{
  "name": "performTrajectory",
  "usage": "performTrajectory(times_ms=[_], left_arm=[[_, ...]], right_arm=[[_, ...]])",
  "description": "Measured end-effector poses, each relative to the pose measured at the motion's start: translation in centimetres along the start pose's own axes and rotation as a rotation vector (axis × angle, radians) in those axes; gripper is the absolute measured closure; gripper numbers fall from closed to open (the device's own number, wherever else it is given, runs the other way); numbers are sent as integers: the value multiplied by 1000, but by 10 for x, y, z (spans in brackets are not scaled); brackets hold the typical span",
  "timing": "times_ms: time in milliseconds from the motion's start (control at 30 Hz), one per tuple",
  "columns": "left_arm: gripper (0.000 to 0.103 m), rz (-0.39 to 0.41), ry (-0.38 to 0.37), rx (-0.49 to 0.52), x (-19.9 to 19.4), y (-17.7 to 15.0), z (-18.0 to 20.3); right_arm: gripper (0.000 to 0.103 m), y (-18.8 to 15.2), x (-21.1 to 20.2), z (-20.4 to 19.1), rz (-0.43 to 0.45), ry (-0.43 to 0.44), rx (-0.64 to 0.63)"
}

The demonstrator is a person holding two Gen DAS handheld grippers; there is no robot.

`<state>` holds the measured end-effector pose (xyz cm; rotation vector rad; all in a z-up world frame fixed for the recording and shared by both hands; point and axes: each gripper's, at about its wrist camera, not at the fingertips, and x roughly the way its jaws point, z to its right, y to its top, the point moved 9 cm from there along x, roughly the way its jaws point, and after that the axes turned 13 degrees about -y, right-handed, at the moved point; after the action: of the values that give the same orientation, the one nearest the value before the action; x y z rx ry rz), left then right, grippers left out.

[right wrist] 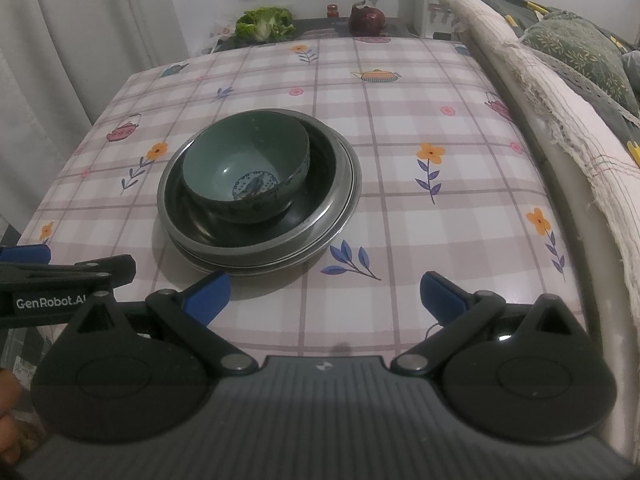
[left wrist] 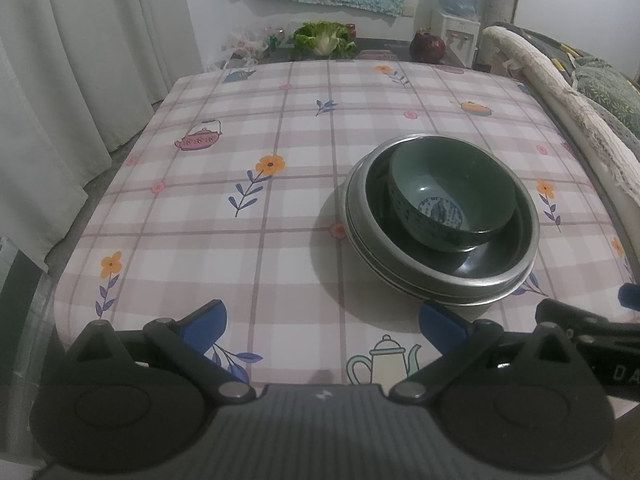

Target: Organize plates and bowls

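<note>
**Stacked dishes on table, both grippers spread and empty**

A glazed green bowl [left wrist: 450, 200], round, w/ a blue printed medallion at its bottom, sits inside a dark glossy plate [left wrist: 496, 258], which rests on shallow metal plates [left wrist: 460, 298] w/ dull rolled rims. The stack stands on a table [left wrist: 240, 240] covered by a smooth plaid cloth printed w/ flowers and teapots. Left gripper [left wrist: 322, 326]: blue-tipped fingers wide apart, holding nothing; stack lies just ahead, to its right. Right gripper [right wrist: 324, 298]: fingers likewise apart, empty; stack [right wrist: 260, 184] near, ahead and to its left, not touching. Cabbage [left wrist: 324, 38] sits past the far edge.
</note>
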<state>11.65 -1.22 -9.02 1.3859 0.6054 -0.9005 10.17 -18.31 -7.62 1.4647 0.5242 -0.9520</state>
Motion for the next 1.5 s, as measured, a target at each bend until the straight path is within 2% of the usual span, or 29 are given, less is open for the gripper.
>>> performTrajectory(times_ms=[1500], left_arm=[[0, -2, 5, 5, 1, 0, 0]], right_arm=[[1, -1, 5, 4, -12, 4, 12]])
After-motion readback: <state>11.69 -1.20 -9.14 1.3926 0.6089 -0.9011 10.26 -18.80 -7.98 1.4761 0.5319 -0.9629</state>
